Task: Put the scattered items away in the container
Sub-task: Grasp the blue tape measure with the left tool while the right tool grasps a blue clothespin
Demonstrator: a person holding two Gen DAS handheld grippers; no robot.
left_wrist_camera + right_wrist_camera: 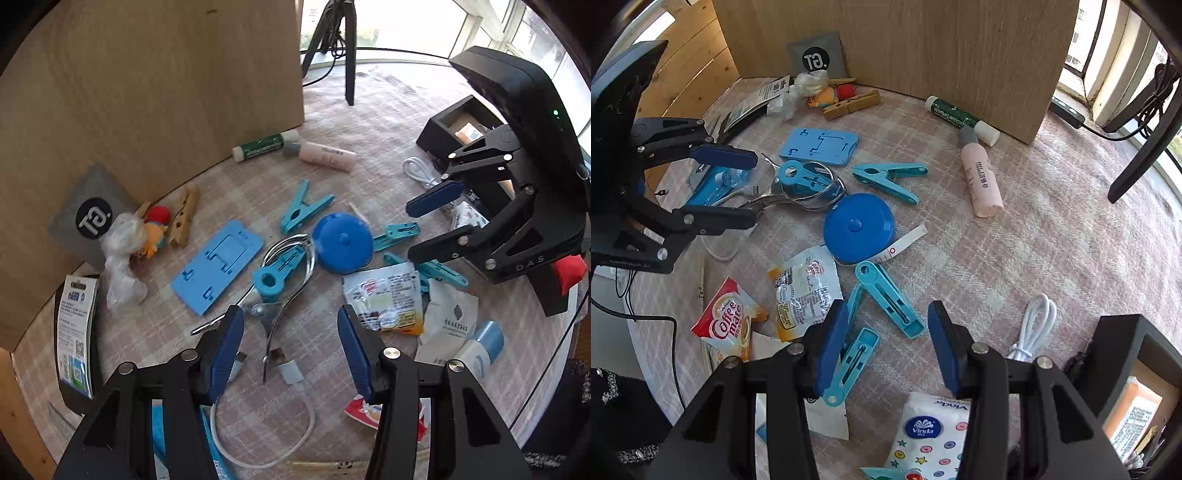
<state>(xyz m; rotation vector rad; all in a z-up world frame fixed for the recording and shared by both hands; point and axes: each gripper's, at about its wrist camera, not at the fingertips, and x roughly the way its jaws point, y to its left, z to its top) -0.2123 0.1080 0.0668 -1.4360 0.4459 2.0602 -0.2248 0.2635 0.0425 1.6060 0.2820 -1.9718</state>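
My left gripper (290, 350) hangs open over a white USB cable (291, 369) and the handles of metal tongs (280, 314), pads clear of both. My right gripper (888, 339) is open above two teal clothes pegs (886, 306); one peg lies by its left pad, not pinched. The black container box (1137, 369) stands at the right, holding an orange packet. A blue tape measure (858, 223), blue phone stand (820, 142), another teal peg (886, 177), pink bottle (982, 181) and sachets (805, 288) lie scattered on the checked cloth.
A wooden board (923, 48) walls the back. Along it lie a green glue stick (956, 114), wooden pegs (851, 105), a small toy and a grey card. A coiled white cable (1034, 325) and a tissue pack (931, 435) lie near the box. A tripod leg (349, 55) stands beyond the board.
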